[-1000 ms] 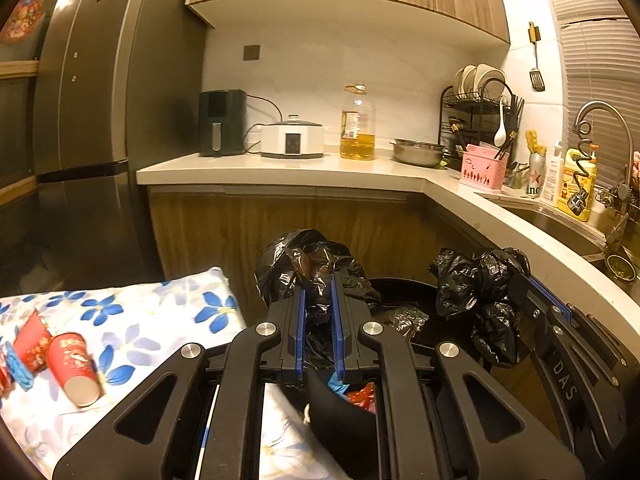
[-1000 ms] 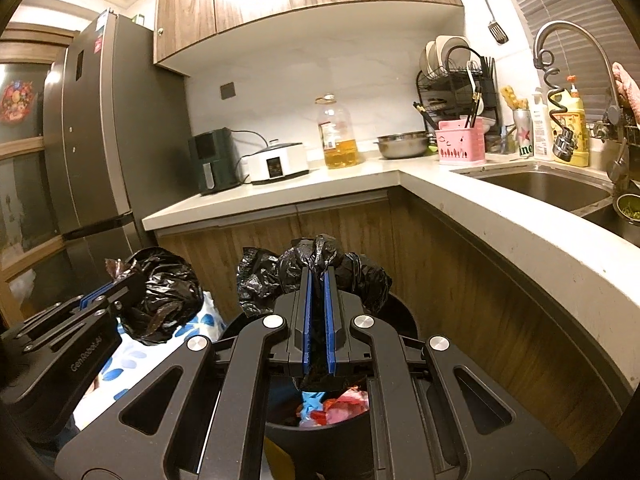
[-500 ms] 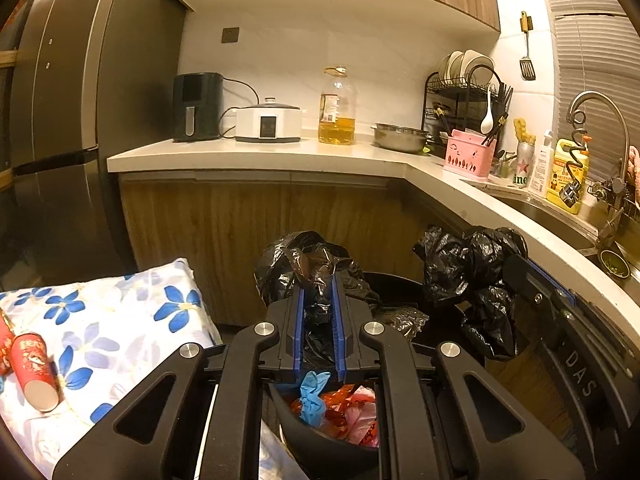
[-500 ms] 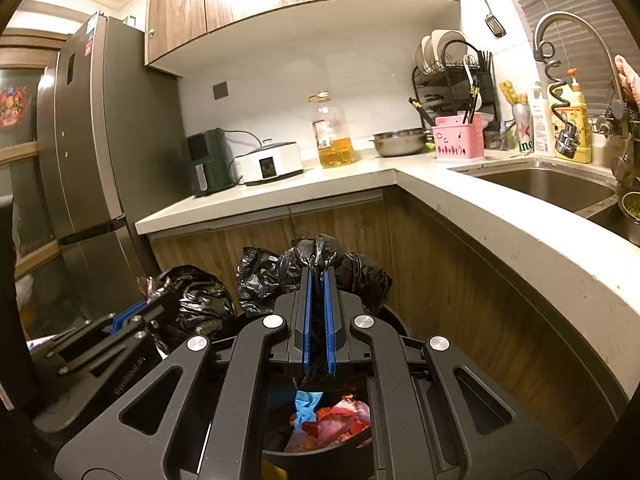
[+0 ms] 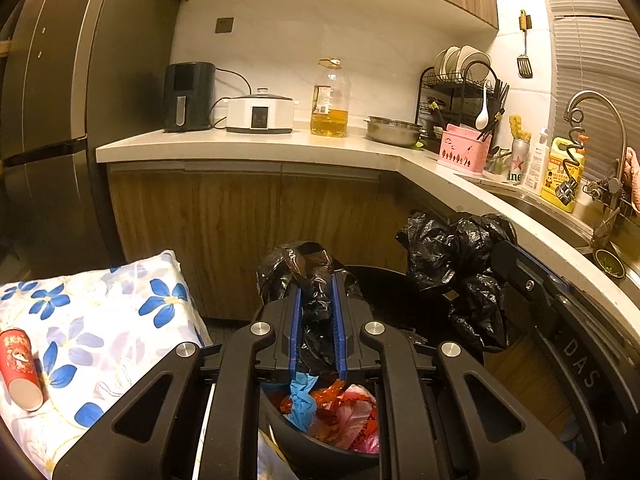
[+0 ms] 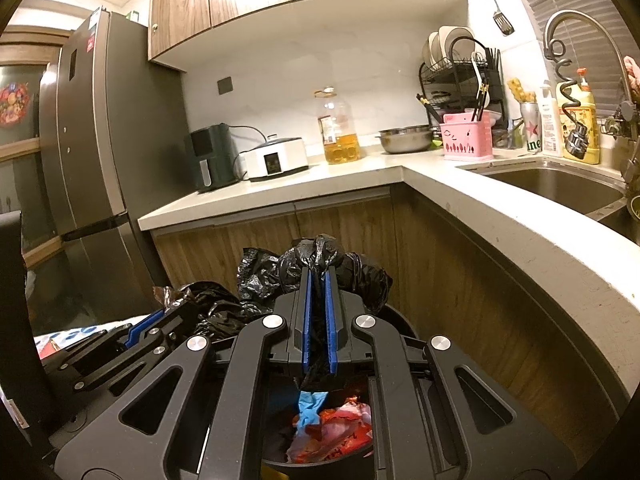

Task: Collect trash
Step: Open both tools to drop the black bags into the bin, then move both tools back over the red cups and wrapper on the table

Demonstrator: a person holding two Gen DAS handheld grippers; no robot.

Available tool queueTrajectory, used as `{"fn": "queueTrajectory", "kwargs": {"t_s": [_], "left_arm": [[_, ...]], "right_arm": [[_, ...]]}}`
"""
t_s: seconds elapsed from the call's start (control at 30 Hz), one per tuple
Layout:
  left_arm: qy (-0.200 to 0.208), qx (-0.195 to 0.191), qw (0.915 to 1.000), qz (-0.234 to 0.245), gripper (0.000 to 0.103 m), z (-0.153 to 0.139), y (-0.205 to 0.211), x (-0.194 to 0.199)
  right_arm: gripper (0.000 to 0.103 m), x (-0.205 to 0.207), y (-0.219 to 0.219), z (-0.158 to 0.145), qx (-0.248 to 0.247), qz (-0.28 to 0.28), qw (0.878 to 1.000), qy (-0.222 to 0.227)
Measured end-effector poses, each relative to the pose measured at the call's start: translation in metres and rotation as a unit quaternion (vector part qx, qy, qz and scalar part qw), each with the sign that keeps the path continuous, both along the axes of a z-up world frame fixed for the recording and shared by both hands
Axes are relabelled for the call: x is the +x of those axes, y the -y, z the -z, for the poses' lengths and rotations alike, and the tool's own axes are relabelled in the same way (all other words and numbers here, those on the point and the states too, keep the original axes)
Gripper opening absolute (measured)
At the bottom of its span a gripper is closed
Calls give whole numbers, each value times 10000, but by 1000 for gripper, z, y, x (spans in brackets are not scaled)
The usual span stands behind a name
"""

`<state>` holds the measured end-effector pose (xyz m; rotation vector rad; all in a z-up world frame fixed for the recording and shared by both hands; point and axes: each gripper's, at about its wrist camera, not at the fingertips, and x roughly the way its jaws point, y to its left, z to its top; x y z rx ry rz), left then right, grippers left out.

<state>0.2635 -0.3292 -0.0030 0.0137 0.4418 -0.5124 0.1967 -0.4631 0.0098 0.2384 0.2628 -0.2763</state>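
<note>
A black trash bag [image 5: 316, 280] lines a round black bin [image 5: 384, 284] on the floor by the counter. My left gripper [image 5: 316, 284] is shut on one bunched edge of the bag. My right gripper [image 6: 318, 276] is shut on the other bunched edge [image 6: 320, 250]; it also shows in the left wrist view [image 5: 504, 252]. The left gripper shows in the right wrist view [image 6: 160, 320]. Red, pink and blue trash [image 5: 332, 408] lies inside the bag, also seen in the right wrist view [image 6: 324, 416].
A red paper cup [image 5: 18, 364] lies on a flowered cloth [image 5: 100, 320] to the left. The counter [image 5: 280, 144] with appliances, oil bottle [image 5: 330, 100] and sink [image 6: 560, 188] curves round behind and right. A fridge [image 5: 48, 120] stands at left.
Both grippers have risen with the bag edges, so the trash inside now shows more. The flowered cloth and cup have slid left in the left wrist view.
</note>
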Motion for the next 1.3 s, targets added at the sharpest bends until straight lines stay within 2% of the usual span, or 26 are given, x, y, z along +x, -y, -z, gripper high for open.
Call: {"fn": "queueTrajectory", "kwargs": {"t_s": [0.13,0.2,0.27,0.37,0.43,0.5,0.57,0.77,0.93,1.13,1.3], "left_arm": [[-7,-2,10000,16,15,0,0,1],[-6,-18,10000,40,19,0,1,0],[-9,-17,10000,67,27,0,2,-1],[-29,-31,10000,62,36,1,1,0],[-40,-62,10000,19,43,2,-2,1],[-82,-94,9999,-34,48,3,-5,2],[-132,-135,9998,-119,58,3,-10,3],[-44,-29,9990,-445,82,5,-25,-4],[-20,75,9970,-767,88,7,-45,-12],[85,123,9928,-1190,95,7,-77,-29],[96,10,9871,-1601,95,6,-113,-45]], "right_arm": [[7,2,2,1,25,11,10000,-31],[9,3,3,0,59,5,10000,-41],[12,3,5,0,81,-8,10000,-48],[22,3,8,0,130,21,9999,-49],[32,2,10,1,203,21,9998,-56],[35,1,11,2,211,50,9997,-56],[39,0,10,3,206,74,9997,-72],[57,-7,8,7,204,127,9996,-115],[77,-18,1,8,190,146,9996,-147],[84,-31,-12,9,128,78,9997,-182],[84,-41,-30,14,197,-139,9995,-182]]}}
